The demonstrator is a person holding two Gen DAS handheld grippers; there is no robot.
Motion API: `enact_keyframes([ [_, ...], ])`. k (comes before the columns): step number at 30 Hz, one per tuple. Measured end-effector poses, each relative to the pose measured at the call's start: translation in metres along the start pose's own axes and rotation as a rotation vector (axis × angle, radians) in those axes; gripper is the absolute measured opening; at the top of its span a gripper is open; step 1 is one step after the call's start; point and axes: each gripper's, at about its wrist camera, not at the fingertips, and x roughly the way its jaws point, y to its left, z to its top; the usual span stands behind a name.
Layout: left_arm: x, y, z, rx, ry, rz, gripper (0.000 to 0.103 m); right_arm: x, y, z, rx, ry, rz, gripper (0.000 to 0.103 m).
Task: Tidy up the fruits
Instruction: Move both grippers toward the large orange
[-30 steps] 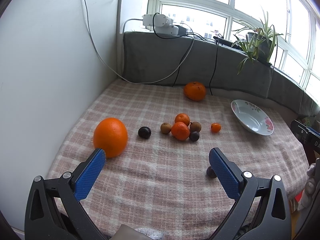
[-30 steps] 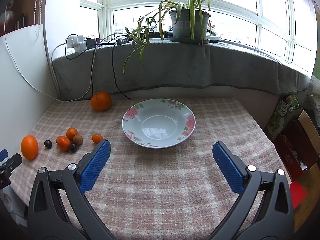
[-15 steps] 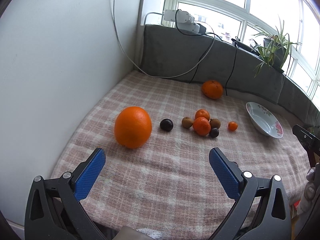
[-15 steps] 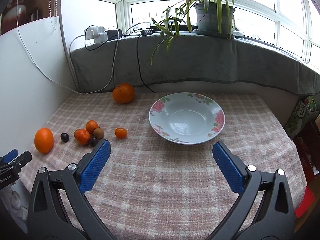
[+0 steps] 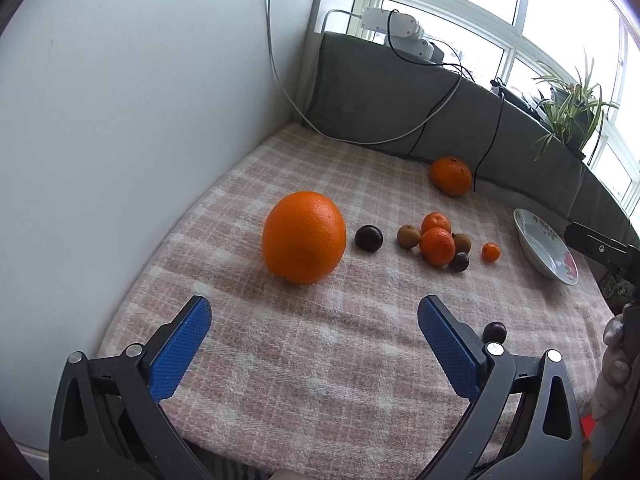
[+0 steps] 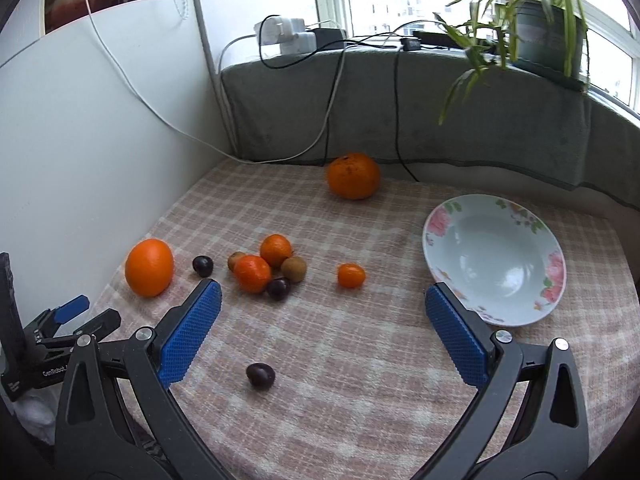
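The left gripper [image 5: 314, 320] is held spread and empty, the large orange [image 5: 304, 237] just ahead between its fingers. The right gripper [image 6: 322, 304] is likewise spread; a dark plum [image 6: 260, 375] lies below, the bowl [image 6: 494, 258] beside its right finger. Round fruit may be nudged and rolled off the cloth.

You are working in a home, at a table set into a bay window corner. The evidence: a pink checked woven cloth [image 6: 360, 360] covers the table, a floral-rimmed china bowl [image 6: 552, 268] sits on it, and a potted spider plant [image 6: 540, 20] stands on the sill. A grey fabric [image 6: 460, 120] drapes the ledge below the window [image 6: 384, 4]. White power adapters [image 6: 288, 34] with trailing cables [image 6: 332, 92] rest on that ledge. Loose fruit [image 6: 256, 272] lies on the cloth. Buildings are faintly visible outside.
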Motion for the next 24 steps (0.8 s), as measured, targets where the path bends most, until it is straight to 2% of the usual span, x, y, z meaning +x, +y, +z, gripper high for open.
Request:
enact_keyframes([
  [3,0.004,0.005,-0.001,-0.010,0.007,-0.003,0.102,0.019,0.017,0.007,-0.048,0.034,0.071,0.103],
  [5,0.007,0.009,-0.001,-0.015,0.017,-0.008,0.095,0.030,0.026,0.010,-0.067,0.061,0.142,0.103],
  [9,0.014,0.016,-0.004,-0.036,0.032,-0.015,0.095,0.056,0.038,0.020,-0.071,0.122,0.255,0.103],
  [11,0.016,0.021,-0.005,-0.051,0.038,-0.026,0.094,0.069,0.043,0.025,-0.078,0.156,0.288,0.103],
  [13,0.020,0.024,-0.004,-0.062,0.045,-0.037,0.086,0.081,0.052,0.030,-0.099,0.189,0.318,0.103],
  [20,0.031,0.029,0.000,-0.074,0.053,-0.067,0.084,0.119,0.086,0.039,-0.151,0.295,0.419,0.103],
  [22,0.035,0.031,0.001,-0.083,0.065,-0.079,0.077,0.129,0.095,0.040,-0.153,0.322,0.446,0.103],
  [24,0.039,0.033,0.001,-0.096,0.073,-0.085,0.076,0.137,0.103,0.040,-0.154,0.343,0.477,0.103],
])
